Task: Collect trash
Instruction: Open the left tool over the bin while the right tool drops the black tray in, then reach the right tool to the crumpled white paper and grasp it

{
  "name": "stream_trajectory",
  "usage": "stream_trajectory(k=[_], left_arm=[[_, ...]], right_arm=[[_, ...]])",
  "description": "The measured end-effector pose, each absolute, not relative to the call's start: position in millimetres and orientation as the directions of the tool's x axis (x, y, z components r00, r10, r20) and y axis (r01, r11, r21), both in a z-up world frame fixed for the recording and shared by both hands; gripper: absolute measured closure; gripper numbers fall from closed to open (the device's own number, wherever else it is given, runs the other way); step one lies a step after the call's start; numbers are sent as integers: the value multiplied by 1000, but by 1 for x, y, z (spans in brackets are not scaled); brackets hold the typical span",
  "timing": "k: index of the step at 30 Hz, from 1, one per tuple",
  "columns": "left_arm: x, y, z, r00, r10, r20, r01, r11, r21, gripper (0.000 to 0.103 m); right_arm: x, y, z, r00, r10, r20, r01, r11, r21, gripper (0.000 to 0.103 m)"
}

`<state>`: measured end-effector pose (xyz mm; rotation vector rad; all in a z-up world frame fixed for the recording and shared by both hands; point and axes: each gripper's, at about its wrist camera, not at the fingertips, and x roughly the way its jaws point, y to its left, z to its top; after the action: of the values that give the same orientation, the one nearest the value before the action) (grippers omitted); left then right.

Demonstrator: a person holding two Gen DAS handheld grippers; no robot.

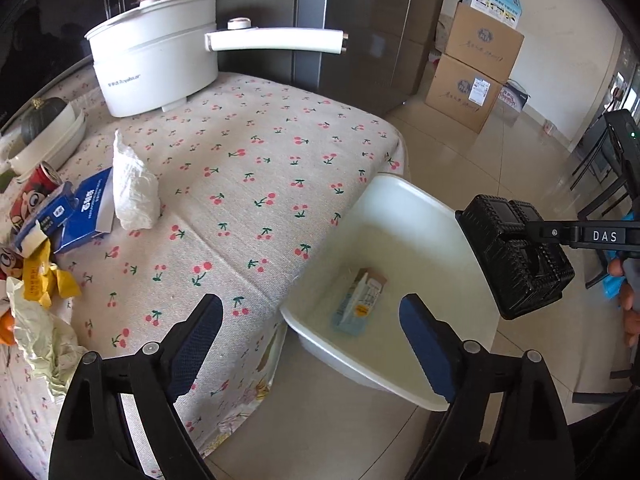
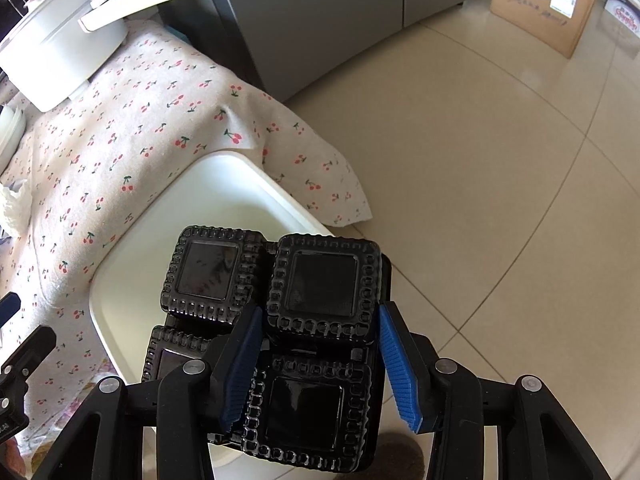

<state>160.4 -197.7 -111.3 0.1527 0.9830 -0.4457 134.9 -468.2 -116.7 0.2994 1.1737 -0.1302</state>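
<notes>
A white bin [image 1: 404, 196] stands on the floor beside the table; a small carton [image 1: 360, 300] lies in it. My right gripper [image 2: 320, 364] is shut on a black plastic snack tray [image 2: 316, 284] and holds it over the bin's [image 2: 132, 264] right rim; the tray also shows in the left wrist view [image 1: 516, 256]. My left gripper [image 1: 312, 344] is open and empty above the table's edge and the bin. On the cherry-print tablecloth [image 1: 248, 184] lie a crumpled white tissue [image 1: 134, 188], a blue box [image 1: 88, 208], a red can [image 1: 34, 192], yellow wrappers [image 1: 40, 280] and crumpled pale paper [image 1: 40, 336].
A white electric pot [image 1: 156, 64] with a long handle stands at the table's far end. A bowl with a dark squash [image 1: 44, 128] sits at the left. Cardboard boxes [image 1: 472, 68] are stacked by the far wall. A dark fridge [image 2: 320, 12] stands behind the table. A black chair [image 1: 608, 176] is at the right.
</notes>
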Motion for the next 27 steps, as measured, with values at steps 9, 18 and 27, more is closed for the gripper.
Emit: stream_trajectory(k=[9, 18, 27], left_arm=[[153, -141, -84, 506, -267, -820, 356, 931, -84, 7], [144, -86, -61, 536, -237, -810, 292, 953, -86, 5], [139, -28, -54, 560, -180, -809, 202, 976, -78, 4]], right_arm=[[149, -446, -122, 365, 41, -930, 235, 962, 135, 51], [163, -418, -113, 383, 19, -924, 227, 967, 114, 50], [174, -386, -95, 432, 45, -901, 201, 969, 145, 24]])
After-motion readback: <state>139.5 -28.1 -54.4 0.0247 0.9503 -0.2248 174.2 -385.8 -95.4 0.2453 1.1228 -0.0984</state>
